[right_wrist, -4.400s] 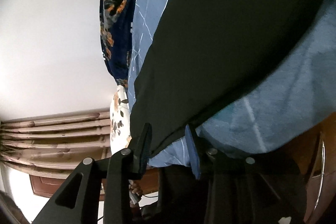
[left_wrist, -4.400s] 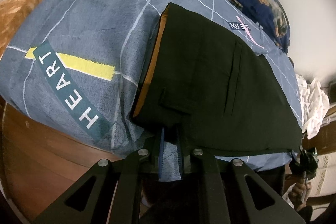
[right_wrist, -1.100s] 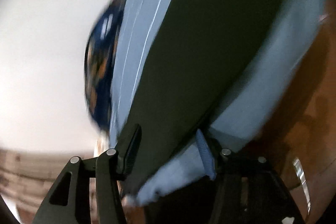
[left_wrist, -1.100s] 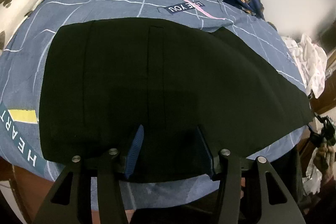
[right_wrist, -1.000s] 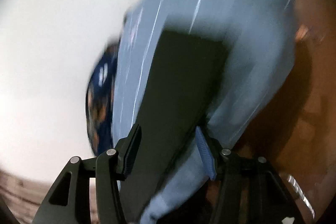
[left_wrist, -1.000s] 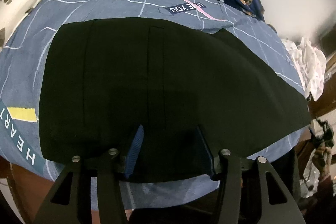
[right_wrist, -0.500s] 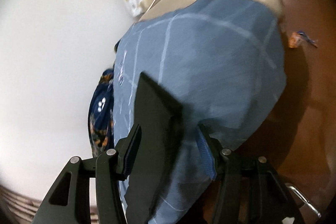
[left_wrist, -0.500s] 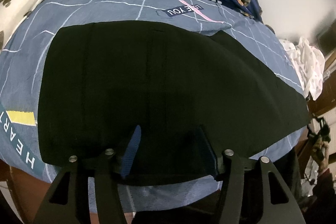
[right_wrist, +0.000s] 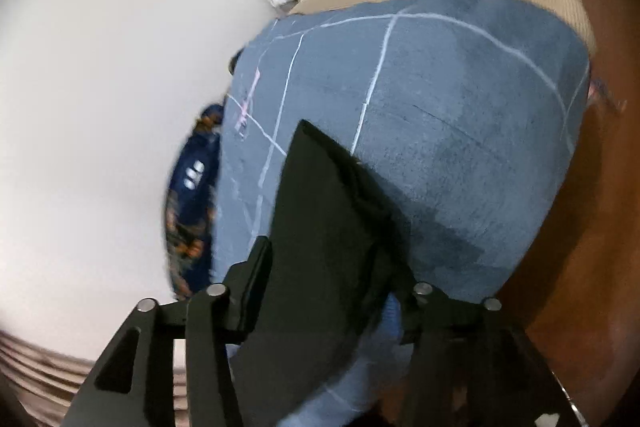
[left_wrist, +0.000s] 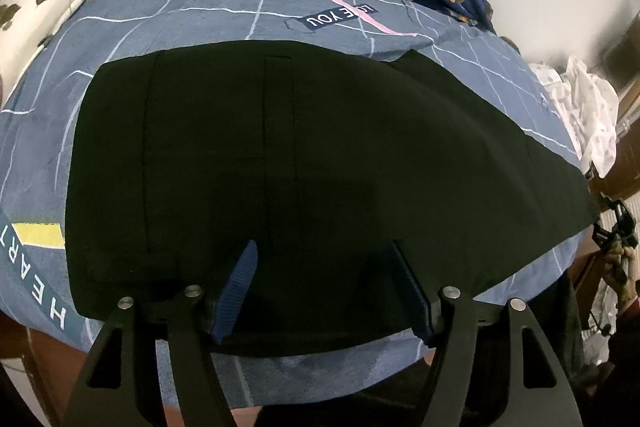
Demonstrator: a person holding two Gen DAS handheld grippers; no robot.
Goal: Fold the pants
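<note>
Black pants (left_wrist: 320,163) lie flat across a blue grid-patterned bedsheet (left_wrist: 224,7), waistband to the left, legs running right toward the bed's edge. The left gripper (left_wrist: 324,287) hovers over the near hem, jaws spread, holding nothing. At the far right end, the right gripper (right_wrist: 326,281) straddles the leg cuffs, jaws apart around the cloth but not yet pinching. Risk: closing there could catch only the top layer, or snag the sheet beneath, skewing the fold.

Dim, fisheye-warped, right view blurred
</note>
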